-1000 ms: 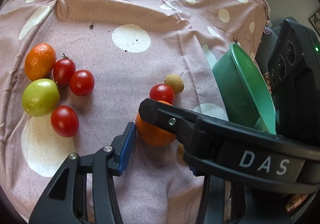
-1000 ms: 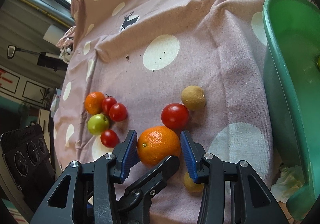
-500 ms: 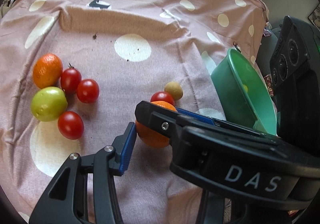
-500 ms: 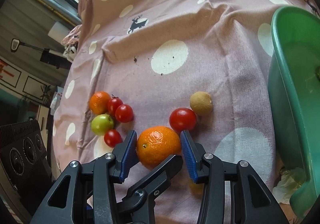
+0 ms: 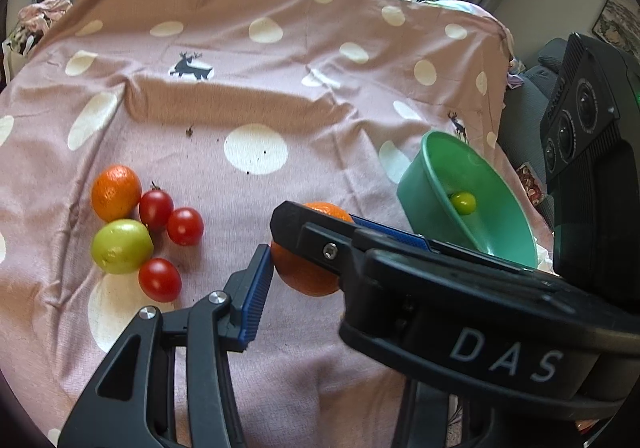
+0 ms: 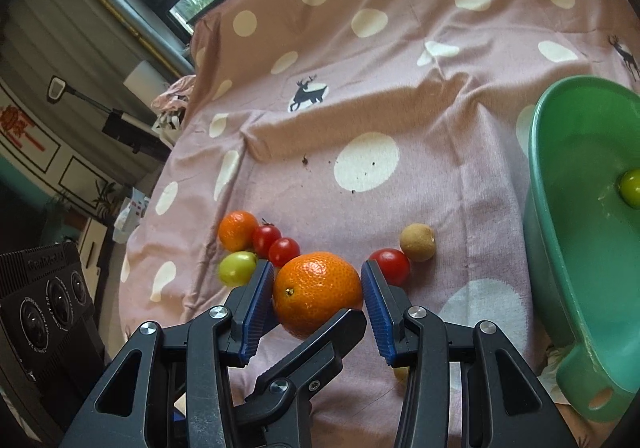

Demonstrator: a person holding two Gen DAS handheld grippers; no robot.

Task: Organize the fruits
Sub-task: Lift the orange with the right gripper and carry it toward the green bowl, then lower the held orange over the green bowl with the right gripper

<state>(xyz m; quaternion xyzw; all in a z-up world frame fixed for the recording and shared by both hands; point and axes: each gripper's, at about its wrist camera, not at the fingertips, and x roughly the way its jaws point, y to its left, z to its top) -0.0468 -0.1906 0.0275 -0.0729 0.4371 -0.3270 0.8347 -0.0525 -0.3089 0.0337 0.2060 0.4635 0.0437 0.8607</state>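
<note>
The right tool (image 6: pixel 318 294) is clamping its blue pads on a large round orange (image 6: pixel 317 294), holding it just above the pink polka-dot cloth (image 6: pixel 400 88) on the table. The left tool (image 5: pixel 304 264) is crossing under it, and whether its pads are pressing the same orange I cannot tell. The green plastic bowl (image 6: pixel 560 248) is sitting tilted near the right, holding one small green fruit (image 5: pixel 463 202).

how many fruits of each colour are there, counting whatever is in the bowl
orange fruit: 2
red fruit: 4
green fruit: 2, one inside the green bowl
tan fruit: 1
yellowish fruit, mostly hidden: 1
total: 10
</note>
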